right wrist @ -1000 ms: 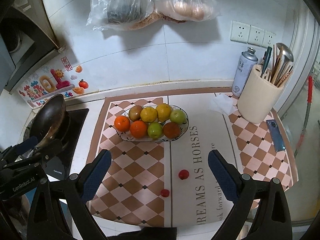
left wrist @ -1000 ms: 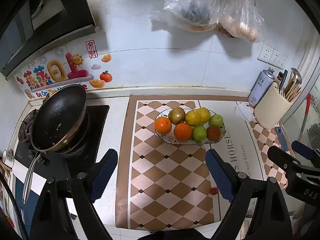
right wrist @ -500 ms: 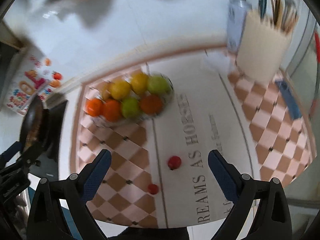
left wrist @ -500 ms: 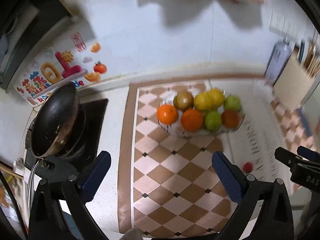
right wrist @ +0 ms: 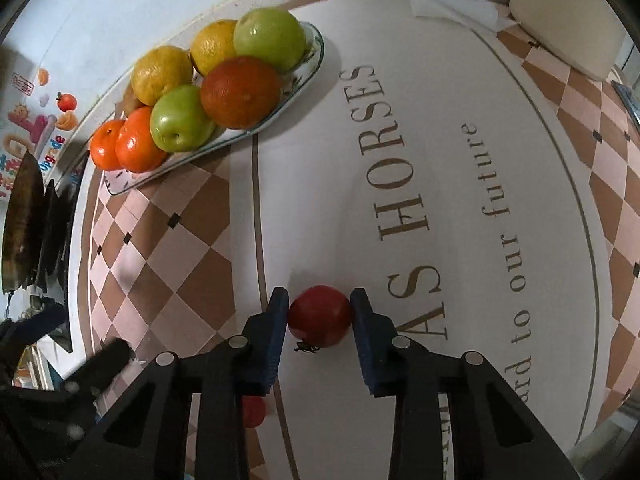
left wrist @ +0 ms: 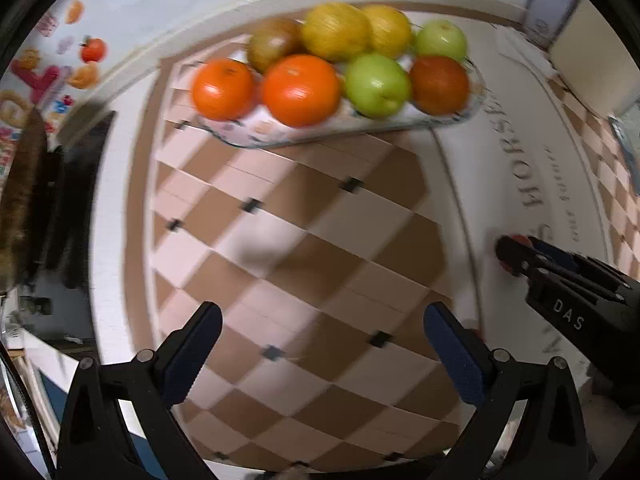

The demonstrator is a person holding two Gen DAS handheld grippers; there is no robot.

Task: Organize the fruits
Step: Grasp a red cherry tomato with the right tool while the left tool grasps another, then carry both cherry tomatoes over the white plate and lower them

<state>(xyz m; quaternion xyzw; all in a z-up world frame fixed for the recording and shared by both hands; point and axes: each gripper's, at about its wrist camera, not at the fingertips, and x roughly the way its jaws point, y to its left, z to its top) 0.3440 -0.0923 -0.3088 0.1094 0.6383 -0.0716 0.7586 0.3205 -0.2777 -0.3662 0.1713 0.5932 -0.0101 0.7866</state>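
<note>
the right gripper (right wrist: 319, 312), low in the frame, clamps a small round red tomato (right wrist: 319, 316) on the patterned mat (right wrist: 460, 200). the left gripper (left wrist: 322, 350) gapes wide, empty

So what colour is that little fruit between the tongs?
Red; the small fruit shows best in the right wrist view.

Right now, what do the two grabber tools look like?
Both are black plastic. The left tool has two chunky fingers with dark blue ridged pads and round silver rivets. The right tool looks the same: black struts, blue pads, silver rivets. From the left camera, white letters "DAS" show on the right tool's side. No cables or sleeves are visible.
</note>
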